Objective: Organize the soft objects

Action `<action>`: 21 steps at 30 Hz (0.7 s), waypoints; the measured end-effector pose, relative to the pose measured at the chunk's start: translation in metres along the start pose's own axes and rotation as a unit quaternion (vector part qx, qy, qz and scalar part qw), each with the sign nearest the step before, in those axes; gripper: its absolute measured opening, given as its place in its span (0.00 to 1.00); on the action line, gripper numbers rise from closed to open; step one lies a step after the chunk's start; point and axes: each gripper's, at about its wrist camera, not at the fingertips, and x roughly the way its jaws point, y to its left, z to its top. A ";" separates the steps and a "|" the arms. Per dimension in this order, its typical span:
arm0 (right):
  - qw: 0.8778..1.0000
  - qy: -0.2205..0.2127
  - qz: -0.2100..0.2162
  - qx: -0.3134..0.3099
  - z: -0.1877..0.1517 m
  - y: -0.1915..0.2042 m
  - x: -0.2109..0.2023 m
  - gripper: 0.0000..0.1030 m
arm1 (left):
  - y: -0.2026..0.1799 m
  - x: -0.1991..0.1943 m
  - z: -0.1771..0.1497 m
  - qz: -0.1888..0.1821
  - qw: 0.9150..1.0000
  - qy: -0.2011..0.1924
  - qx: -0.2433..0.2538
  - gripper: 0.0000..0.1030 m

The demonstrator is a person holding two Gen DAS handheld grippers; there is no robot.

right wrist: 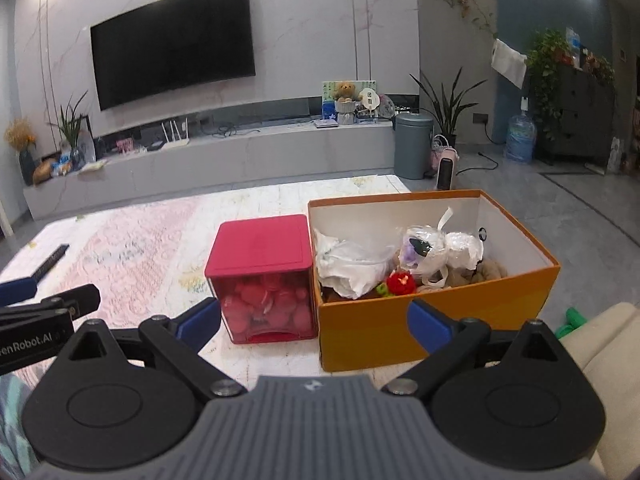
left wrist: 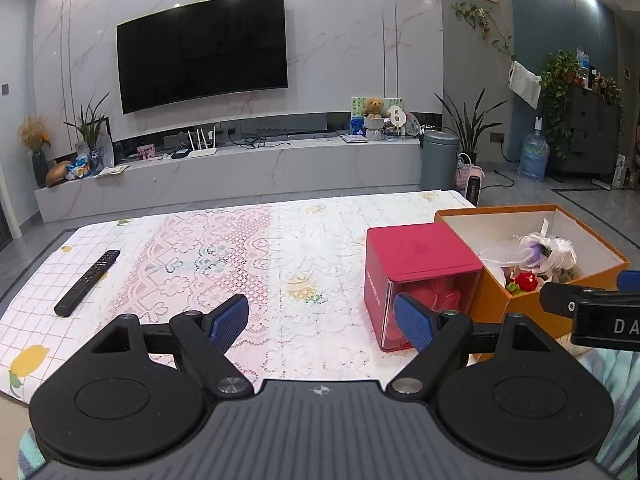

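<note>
I am holding my left gripper (left wrist: 322,322) at the bottom of the left wrist frame, jaws spread wide with nothing between them, hovering over the lace-covered worktop (left wrist: 240,248). My right gripper (right wrist: 316,322) is sitting at the bottom of the right wrist frame, jaws likewise wide and gripping nothing. Each gripper is showing at the edge of the other's view: the right one at the right edge of the left frame, the left one at the left edge of the right frame.

Just beyond the right gripper, in the centre of its frame, the red box (right wrist: 262,276) is standing on the worktop, its clear front showing red pieces inside. Touching its right side, the orange box (right wrist: 440,320) is standing open. The soft objects are lying inside it: a crumpled white bag (right wrist: 352,264) at the left, a small red toy (right wrist: 401,282) near the front wall, a wrapped white bundle (right wrist: 440,248) in the middle, and something brown (right wrist: 490,270) at the right.

At the left of the left wrist frame, a remote (left wrist: 88,283) is lying well apart from the boxes.

Farther back, a TV (left wrist: 202,50) is hanging on the wall in the upper left, above a long cabinet (left wrist: 240,168), with a grey bin (left wrist: 439,158) to its right.
</note>
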 end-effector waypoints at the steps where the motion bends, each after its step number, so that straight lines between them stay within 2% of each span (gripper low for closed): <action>1: 1.000 -0.002 -0.003 -0.005 -0.001 0.002 0.000 0.95 | 0.001 -0.001 0.000 0.001 1.000 -0.001 0.001 0.94; 21: 1.000 -0.005 -0.002 -0.017 -0.003 0.010 0.001 0.95 | -0.002 -0.004 -0.002 0.004 1.000 -0.004 0.013 0.94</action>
